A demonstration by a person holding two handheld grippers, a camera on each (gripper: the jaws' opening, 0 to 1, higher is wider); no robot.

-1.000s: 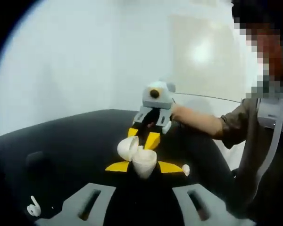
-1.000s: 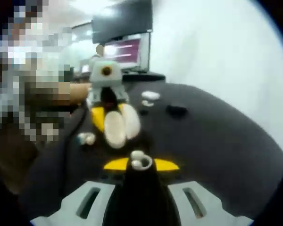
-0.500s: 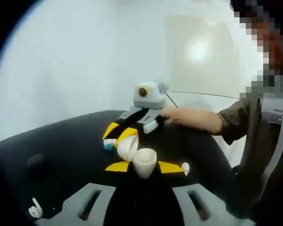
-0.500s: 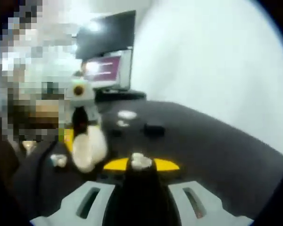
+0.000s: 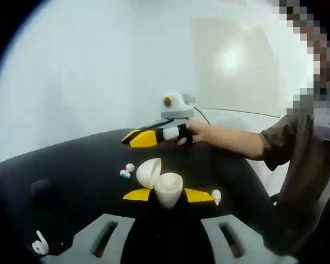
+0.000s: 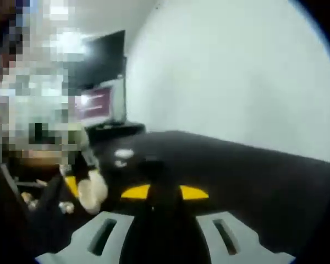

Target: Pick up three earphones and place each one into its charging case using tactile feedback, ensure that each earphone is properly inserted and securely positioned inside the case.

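My left gripper [image 5: 168, 194] is shut on a white charging case [image 5: 169, 189] whose lid [image 5: 149, 172] stands open to the left. One earphone [image 5: 126, 171] with a teal tip lies on the black table [image 5: 88, 165] just left of the case. A second earphone [image 5: 216, 196] lies right of my jaws, and a third [image 5: 39, 244] at the lower left. My right gripper [image 5: 136, 137], held by a hand, hovers above and behind the case with its yellow jaws together. In the right gripper view, nothing shows between my right gripper's [image 6: 164, 192] tips, and the case [image 6: 92, 192] is at the left.
A small dark object [image 5: 41, 187] rests on the table at the left. In the right gripper view, two white items [image 6: 122, 154] and a dark item [image 6: 151, 160] lie further back, with a lit monitor [image 6: 102, 102] behind. A person's sleeve [image 5: 286, 148] is on the right.
The earphone that sat between my right gripper's tips is gone from them, and one now lies on the table left of the case. My right gripper has risen away from the case.
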